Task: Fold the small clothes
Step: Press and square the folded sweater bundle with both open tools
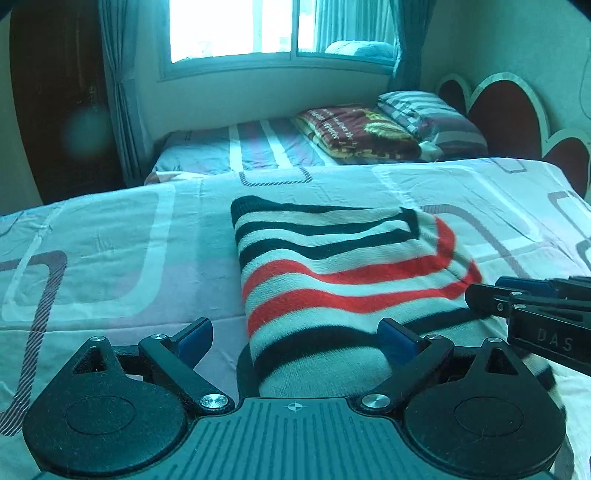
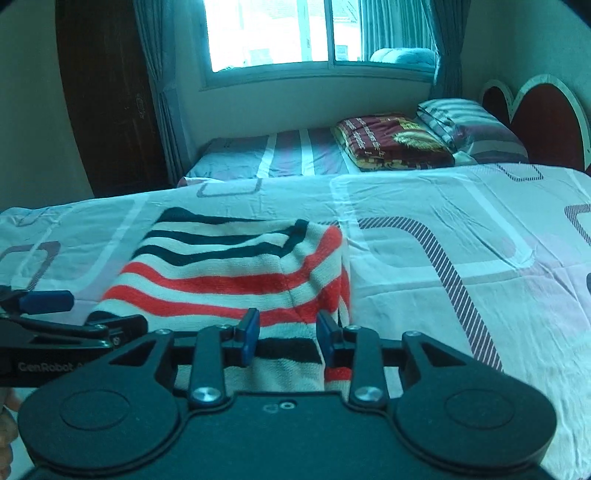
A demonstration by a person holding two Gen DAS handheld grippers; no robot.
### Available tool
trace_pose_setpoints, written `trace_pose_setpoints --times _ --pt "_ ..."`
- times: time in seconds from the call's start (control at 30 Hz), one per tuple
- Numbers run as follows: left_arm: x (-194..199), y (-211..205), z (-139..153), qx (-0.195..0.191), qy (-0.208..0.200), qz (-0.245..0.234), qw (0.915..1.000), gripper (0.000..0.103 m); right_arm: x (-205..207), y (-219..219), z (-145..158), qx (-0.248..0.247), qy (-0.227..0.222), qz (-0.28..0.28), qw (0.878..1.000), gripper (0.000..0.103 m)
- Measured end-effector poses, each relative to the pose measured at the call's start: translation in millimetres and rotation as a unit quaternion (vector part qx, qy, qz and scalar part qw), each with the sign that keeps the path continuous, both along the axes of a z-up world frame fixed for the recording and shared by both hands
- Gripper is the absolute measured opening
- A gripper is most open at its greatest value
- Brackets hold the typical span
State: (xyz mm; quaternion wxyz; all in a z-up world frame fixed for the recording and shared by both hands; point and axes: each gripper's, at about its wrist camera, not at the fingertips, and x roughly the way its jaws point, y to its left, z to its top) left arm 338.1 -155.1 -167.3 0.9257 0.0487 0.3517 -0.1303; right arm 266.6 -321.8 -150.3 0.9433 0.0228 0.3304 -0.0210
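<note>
Knitwear, your folded red, black and white striped sweater (image 1: 332, 273), lies released between wide left gripper (image 1: 295, 341) and part-open right gripper (image 2: 288, 334), nearly finished.

"das" | on right claw (image 1: 487, 295) body || "genrobot" | on left claw (image 2: 55, 314) body

We lose the near end of the striped knit garment (image 1: 332, 280) behind the left gripper (image 1: 295, 343) body, and its near-right corner is smeared by blur. The right gripper (image 1: 484, 295) runs off the picture's right edge. Outside the window (image 2: 280, 33) all is washed out.
</note>
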Motion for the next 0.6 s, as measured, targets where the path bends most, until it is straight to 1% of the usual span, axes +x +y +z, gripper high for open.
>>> trace_pose_setpoints --times 0.07,0.17,0.33,0.43,0.5,0.53,0.6 --pt "-9 1 5 -0.001 -0.006 -0.006 1.0000 0.096 -11 4 6 -0.009 -0.009 0.007 1.000 0.033" --pt "-21 1 9 0.000 -0.005 -0.018 0.9998 0.096 -26 7 10 -0.004 -0.013 0.013 1.000 0.034" --pt "-40 1 1 0.005 0.006 -0.030 0.9995 0.096 -46 9 6 -0.014 -0.009 0.016 1.000 0.035" --pt "-46 2 -15 0.013 0.030 -0.031 0.9990 0.096 -52 4 -10 -0.012 0.011 0.002 1.000 0.037" --pt "-47 7 -27 0.005 0.051 -0.029 0.9983 0.096 -54 2 -26 -0.027 0.033 -0.002 0.999 0.037" --pt "-47 9 -31 0.000 0.059 -0.026 0.9979 0.096 -56 2 -34 -0.035 0.038 -0.001 0.999 0.037" --pt "-47 12 -36 -0.013 0.065 -0.021 0.9976 0.096 -62 0 -39 -0.030 0.031 -0.004 0.999 0.039"
